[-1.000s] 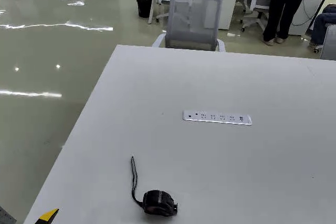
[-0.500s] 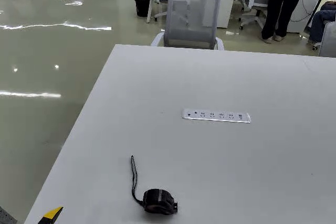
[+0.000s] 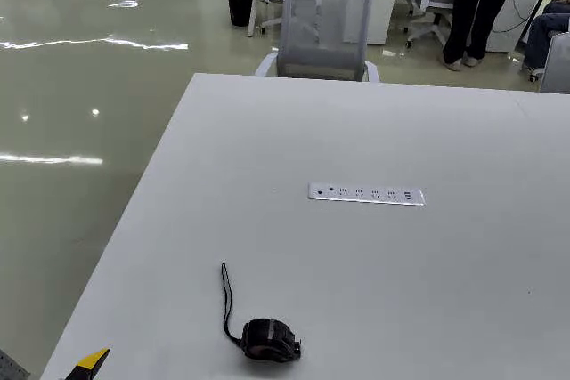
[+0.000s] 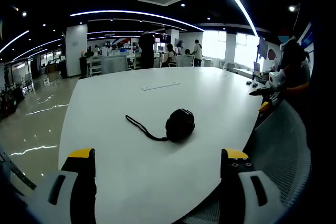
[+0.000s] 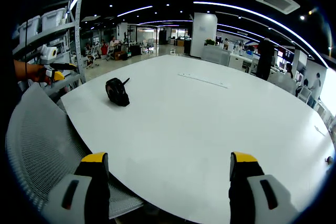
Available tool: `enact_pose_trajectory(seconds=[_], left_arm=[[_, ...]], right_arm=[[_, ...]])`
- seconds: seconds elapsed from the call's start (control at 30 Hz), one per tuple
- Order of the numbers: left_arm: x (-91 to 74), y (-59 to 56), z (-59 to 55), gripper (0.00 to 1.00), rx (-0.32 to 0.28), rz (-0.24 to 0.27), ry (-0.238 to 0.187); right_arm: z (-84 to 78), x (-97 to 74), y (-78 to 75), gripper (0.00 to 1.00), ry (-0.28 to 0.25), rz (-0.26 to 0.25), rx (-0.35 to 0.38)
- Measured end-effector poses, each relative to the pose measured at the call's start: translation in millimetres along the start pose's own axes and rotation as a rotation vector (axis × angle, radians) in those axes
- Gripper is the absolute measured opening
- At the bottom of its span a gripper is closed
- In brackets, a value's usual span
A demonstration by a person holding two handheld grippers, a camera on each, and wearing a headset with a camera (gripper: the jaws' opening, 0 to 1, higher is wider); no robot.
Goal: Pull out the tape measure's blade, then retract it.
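A black tape measure (image 3: 270, 340) lies near the front edge of the white table (image 3: 356, 131), and its thin black strap (image 3: 226, 298) trails away from me. No blade is pulled out. My left gripper (image 4: 157, 154) is open and empty, off the table's near left corner, with the tape measure (image 4: 180, 124) a short way ahead of its jaws. One yellow fingertip (image 3: 89, 362) of it pokes in at the bottom left. My right gripper (image 5: 168, 157) is open and empty, held off the table's edge, with the tape measure (image 5: 117, 91) far ahead to its left.
A white power strip (image 3: 366, 195) is set flush in the middle of the table. A grey mesh chair (image 3: 323, 37) stands at the far edge, with a person (image 3: 476, 6) and desks beyond. Another mesh chair back (image 5: 42, 145) sits close under the right gripper.
The yellow fingertip at the bottom left has edged slightly right and up. The tape measure lies still, and the head camera has shifted a little.
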State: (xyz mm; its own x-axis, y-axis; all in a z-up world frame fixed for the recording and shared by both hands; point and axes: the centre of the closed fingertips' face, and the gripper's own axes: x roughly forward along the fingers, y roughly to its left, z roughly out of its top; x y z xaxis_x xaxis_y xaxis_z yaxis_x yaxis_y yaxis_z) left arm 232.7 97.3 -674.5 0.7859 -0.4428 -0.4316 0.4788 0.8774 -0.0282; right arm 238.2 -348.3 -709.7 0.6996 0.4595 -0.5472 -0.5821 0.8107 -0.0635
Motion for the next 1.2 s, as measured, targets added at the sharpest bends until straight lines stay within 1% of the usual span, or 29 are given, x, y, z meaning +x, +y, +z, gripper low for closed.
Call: enact_pose_trajectory(seconds=[0.23,0.43,0.57,0.63,0.7,0.8,0.93,1.03,1.13,1.2], left_arm=[[3.8,0.7,0.3,0.99,0.011,-0.010,0.010],[7.4,0.3,-0.5,0.99,0.020,-0.025,0.017],[14.5,-2.2,-0.7,0.99,0.033,-0.044,0.030],[18.5,-3.2,1.0,0.99,0.044,-0.054,0.034],[22.3,-4.3,3.7,0.99,0.050,-0.062,0.037],[26.7,-2.1,4.9,0.98,0.058,-0.065,0.038],[32.5,-3.4,7.4,0.98,0.069,-0.083,0.045],[39.5,-5.0,8.0,0.95,0.097,-0.106,0.051],[47.0,-5.2,4.0,0.96,0.095,-0.119,0.069],[50.7,-7.4,3.0,0.96,0.101,-0.131,0.078]], right_arm=[[3.1,2.3,4.1,0.97,0.000,0.016,-0.009],[8.8,8.8,8.9,0.97,-0.001,0.039,-0.023],[11.2,15.2,13.3,0.96,0.003,0.065,-0.039],[13.0,19.0,14.9,0.96,0.004,0.075,-0.045],[15.5,22.1,16.7,0.96,0.002,0.082,-0.052],[19.0,26.3,17.1,0.96,-0.003,0.088,-0.055],[25.8,31.1,19.2,0.96,-0.010,0.098,-0.057],[31.1,35.4,21.0,0.97,-0.017,0.113,-0.071],[34.0,38.0,20.7,0.96,-0.019,0.116,-0.076],[35.5,38.6,21.7,0.96,-0.021,0.119,-0.075]])
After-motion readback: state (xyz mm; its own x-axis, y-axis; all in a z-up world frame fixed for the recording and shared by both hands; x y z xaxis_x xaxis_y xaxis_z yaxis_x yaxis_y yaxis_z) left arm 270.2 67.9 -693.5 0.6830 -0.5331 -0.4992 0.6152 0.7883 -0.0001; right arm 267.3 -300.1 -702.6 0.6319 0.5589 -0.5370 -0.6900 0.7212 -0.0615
